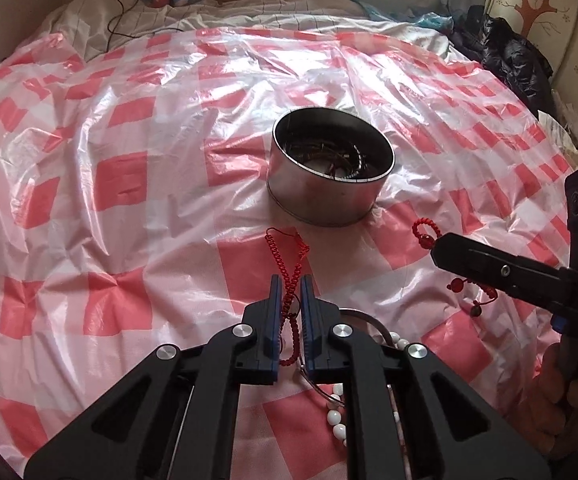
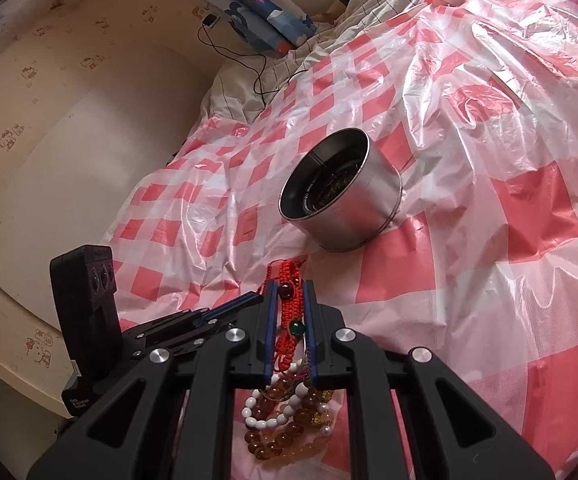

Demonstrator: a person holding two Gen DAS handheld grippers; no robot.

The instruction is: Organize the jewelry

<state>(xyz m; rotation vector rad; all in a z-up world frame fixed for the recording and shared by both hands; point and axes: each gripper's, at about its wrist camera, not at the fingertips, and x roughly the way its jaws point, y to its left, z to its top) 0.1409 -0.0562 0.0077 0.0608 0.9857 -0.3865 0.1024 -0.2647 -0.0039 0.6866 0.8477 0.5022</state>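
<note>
Steel tin (image 1: 331, 172): upright, mouth up, on the bed's red-checked plastic sheet (image 1: 109, 184), ahead of both tools.
Left hand-held gripper (image 1: 290, 286): nearly closed, pinching red cord bracelet (image 1: 289, 276), apparently; cord runs lengthwise toward tin.
Right hand-held gripper (image 2: 290, 292): pressed onto red braided bracelet (image 2: 287, 304).
Beaded bracelets (image 2: 285, 420): heaped beneath it.

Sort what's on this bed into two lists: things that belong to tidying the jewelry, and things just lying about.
Job:
metal tin with jewelry inside
red cord bracelet in left gripper
red beaded bracelet in right gripper
white beads
amber beads

Lying about:
black jacket
black cable
patterned pillow
</note>
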